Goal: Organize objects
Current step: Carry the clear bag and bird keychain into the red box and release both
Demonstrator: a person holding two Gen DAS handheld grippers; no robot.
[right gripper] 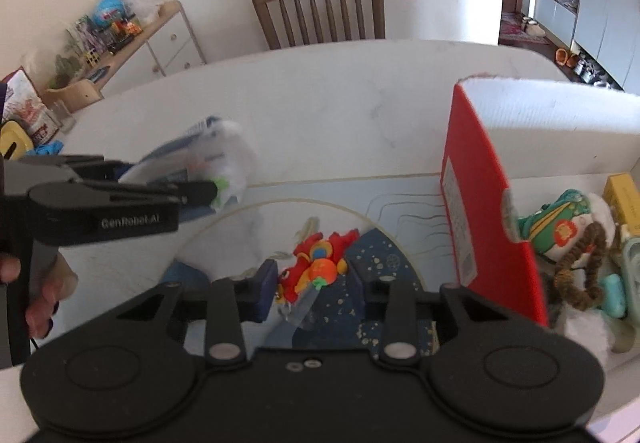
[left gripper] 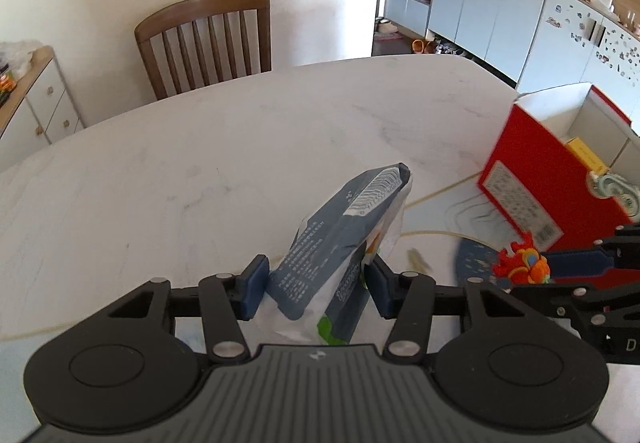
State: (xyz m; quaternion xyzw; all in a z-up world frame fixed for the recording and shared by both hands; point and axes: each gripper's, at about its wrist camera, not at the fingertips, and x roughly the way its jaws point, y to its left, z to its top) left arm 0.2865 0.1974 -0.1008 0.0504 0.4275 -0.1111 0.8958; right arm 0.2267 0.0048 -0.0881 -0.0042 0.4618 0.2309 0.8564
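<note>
My left gripper (left gripper: 316,289) is shut on a blue and white wipes pack (left gripper: 340,239) and holds it upright above the white table (left gripper: 200,163). The pack also shows in the right wrist view (right gripper: 200,159), blurred, at the left. My right gripper (right gripper: 314,283) is shut on a small red and orange dragon toy (right gripper: 316,267) above a blue patterned mat (right gripper: 384,255). The toy shows in the left wrist view (left gripper: 522,263) at the right. An open red box (right gripper: 476,211) stands to the right, with a plush doll (right gripper: 568,227) and other items inside.
A wooden chair (left gripper: 208,39) stands behind the table's far edge. A yellow carton (left gripper: 584,155) lies in the red box (left gripper: 536,171). A low white cabinet (right gripper: 160,43) with toys is at the left, blue cabinets (left gripper: 488,11) at the right.
</note>
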